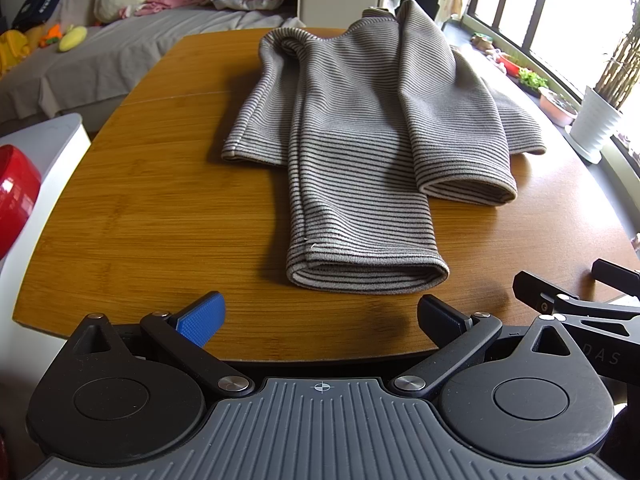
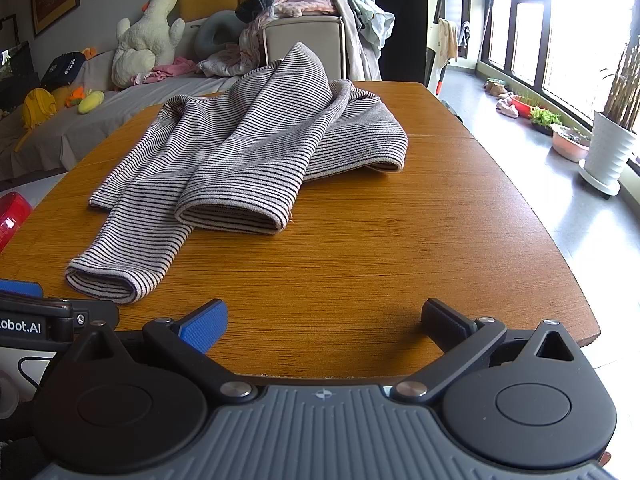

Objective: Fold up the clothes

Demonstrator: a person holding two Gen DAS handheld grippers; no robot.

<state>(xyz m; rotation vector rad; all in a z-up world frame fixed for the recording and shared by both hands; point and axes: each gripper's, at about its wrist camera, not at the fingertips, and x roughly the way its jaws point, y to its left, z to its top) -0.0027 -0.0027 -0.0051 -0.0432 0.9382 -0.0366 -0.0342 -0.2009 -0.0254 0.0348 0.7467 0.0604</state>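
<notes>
Two grippers, the left gripper and right gripper, hover wide apart and empty at the near edge of the table. Beyond them lies the striped sweater, sleeves crossed inward. Folding looks half done; next, grasp the near cuffs.

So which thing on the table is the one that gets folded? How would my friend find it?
Look at the big wooden table in the middle of the room. Lying on it is a striped sweater, grey with thin dark lines, its two sleeves stretched toward the near edge. It is the only piece of clothing on the table; the other clothes are heaped on the sofa and chair behind.
</notes>
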